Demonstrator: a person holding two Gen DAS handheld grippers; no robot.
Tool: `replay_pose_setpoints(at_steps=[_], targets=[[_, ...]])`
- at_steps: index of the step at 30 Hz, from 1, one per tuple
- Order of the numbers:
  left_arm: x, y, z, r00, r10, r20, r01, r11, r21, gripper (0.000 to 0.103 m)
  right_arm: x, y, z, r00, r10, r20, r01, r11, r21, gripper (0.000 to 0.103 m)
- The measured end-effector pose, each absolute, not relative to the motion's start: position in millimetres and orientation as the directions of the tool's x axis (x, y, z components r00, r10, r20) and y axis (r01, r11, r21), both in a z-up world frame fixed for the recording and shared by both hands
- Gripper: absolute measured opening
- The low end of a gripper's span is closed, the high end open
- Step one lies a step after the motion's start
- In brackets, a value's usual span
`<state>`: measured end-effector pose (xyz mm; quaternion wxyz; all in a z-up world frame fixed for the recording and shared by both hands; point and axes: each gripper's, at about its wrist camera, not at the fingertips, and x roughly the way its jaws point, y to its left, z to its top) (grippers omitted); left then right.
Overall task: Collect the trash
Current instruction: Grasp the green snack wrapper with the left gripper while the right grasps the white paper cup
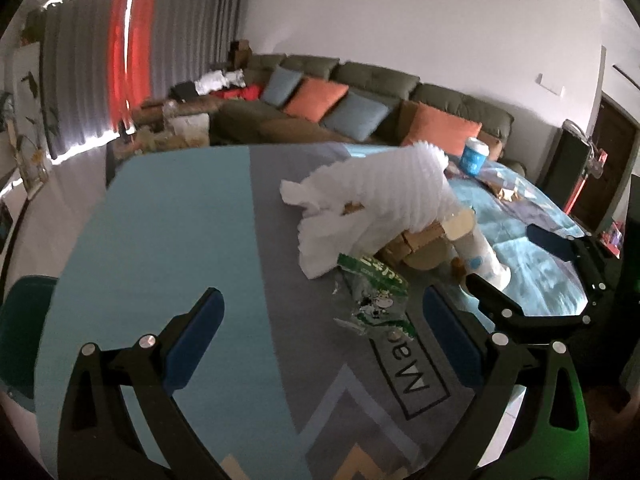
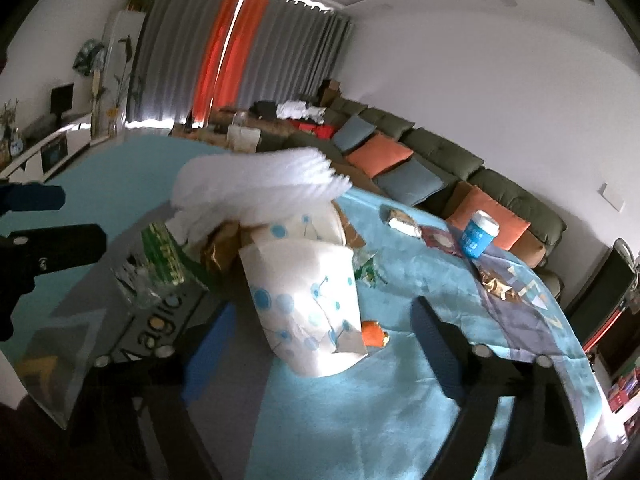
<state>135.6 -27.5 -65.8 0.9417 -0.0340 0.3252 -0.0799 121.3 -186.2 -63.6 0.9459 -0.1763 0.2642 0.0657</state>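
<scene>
Both grippers spread, empty: left gripper (image 1: 320,344) near green wrapper (image 1: 374,296); right gripper (image 2: 320,344) near paper cup (image 2: 308,304).

Bg: olive sectional sofa (image 1: 360,92) along white wall, w/ orange cushions (image 1: 316,98) + blue cushions (image 1: 356,116) alternating. Grey curtains (image 2: 280,52), red-lit strip at centre gap. Clothes pile (image 2: 298,110) on sofa far end. Potted plants (image 2: 124,76) by white cabinet, left of curtains.

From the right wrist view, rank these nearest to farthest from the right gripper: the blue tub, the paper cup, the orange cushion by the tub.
1. paper cup: lying tipped between the open fingers of the right gripper.
2. blue tub: upright, farther back on the right.
3. orange cushion: behind the tub, on the sofa.
</scene>
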Motion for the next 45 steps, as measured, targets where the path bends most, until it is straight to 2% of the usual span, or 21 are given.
replay_pose_setpoints(at_steps=[4,8,10,12,14,20,28,30,33,36,45], targets=[[150,-34,-75,0.744,-0.202,-0.637,0.148,0.979,-0.138,0.098,126,-185,-68,0.84,0.028,-0.542,-0.228,0.924,-0.306,0.071],[160,-43,-83,0.716,-0.234,-0.658,0.172,0.972,-0.158,0.098,128,-181,-71,0.837,0.025,-0.547,-0.239,0.915,-0.325,0.057],[164,-49,-87,0.703,-0.248,-0.666,0.183,0.969,-0.167,0.098,129,-180,-72,0.835,0.025,-0.55,-0.245,0.911,-0.331,0.055],[168,-52,-91,0.691,-0.255,-0.677,0.188,0.967,-0.173,0.098,130,-180,-73,0.836,0.026,-0.549,-0.248,0.909,-0.334,0.041],[172,-57,-95,0.679,-0.26,-0.686,0.193,0.965,-0.175,0.097,130,-178,-74,0.837,0.024,-0.547,-0.252,0.903,-0.347,0.037],[180,-72,-104,0.651,-0.282,-0.705,0.205,0.959,-0.195,0.095,129,-180,-72,0.837,0.029,-0.547,-0.248,0.91,-0.332,0.036],[188,-81,-113,0.633,-0.284,-0.72,0.196,0.959,-0.206,0.069,124,-187,-65,0.845,0.038,-0.533,-0.231,0.926,-0.3,0.035],[189,-82,-114,0.635,-0.274,-0.722,0.191,0.962,-0.196,0.056,124,-188,-65,0.846,0.04,-0.531,-0.229,0.928,-0.295,0.035],[188,-80,-113,0.642,-0.276,-0.715,0.195,0.961,-0.195,0.046,122,-188,-64,0.844,0.044,-0.534,-0.23,0.93,-0.286,0.034],[184,-78,-108,0.649,-0.285,-0.705,0.205,0.958,-0.199,0.042,120,-190,-61,0.85,0.045,-0.524,-0.222,0.934,-0.281,0.034],[155,-56,-81,0.709,-0.279,-0.648,0.207,0.96,-0.186,0.041,105,-197,-38,0.885,0.024,-0.464,-0.166,0.949,-0.267,0.034]])
